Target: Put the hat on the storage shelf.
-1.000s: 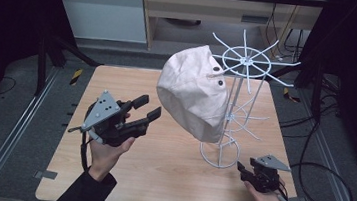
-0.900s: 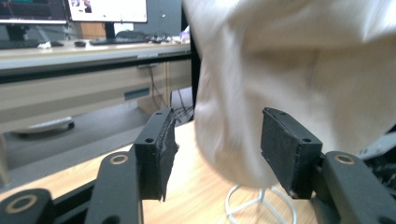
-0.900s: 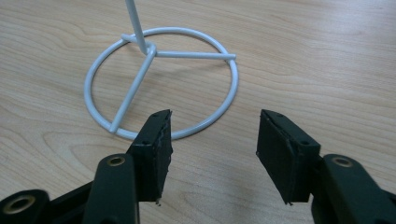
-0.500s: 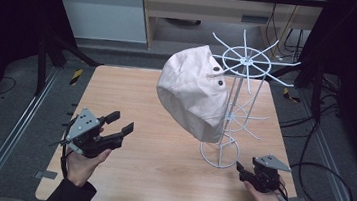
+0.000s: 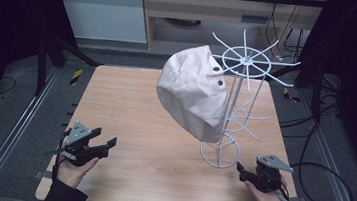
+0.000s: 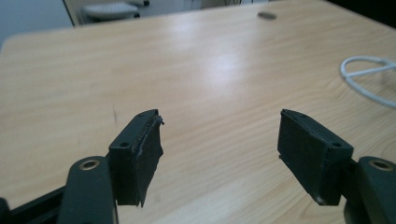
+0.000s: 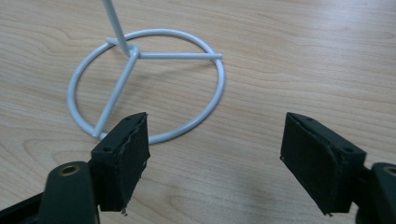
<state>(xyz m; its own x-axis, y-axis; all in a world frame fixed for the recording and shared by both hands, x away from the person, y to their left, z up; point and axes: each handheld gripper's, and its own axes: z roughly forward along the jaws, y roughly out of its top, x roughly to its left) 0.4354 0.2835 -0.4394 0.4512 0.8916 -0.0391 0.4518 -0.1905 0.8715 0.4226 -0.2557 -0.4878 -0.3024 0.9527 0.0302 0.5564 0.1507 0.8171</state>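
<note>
Hat point(image 5: 192, 94) hangs on the rack point(image 5: 235, 111) at frame centre, while left gripper point(image 5: 104, 145) and right gripper point(image 5: 242, 170), jaws wide and empty, rest low on the surface point(image 5: 148, 178), seemingly finished; no next move looks needed.

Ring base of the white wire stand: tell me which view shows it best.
The right gripper view: the ring base lies whole and close, spokes and pole foot clear. The high view shows it small beneath the hanging hat. The left gripper view catches just an arc at its edge.
</note>
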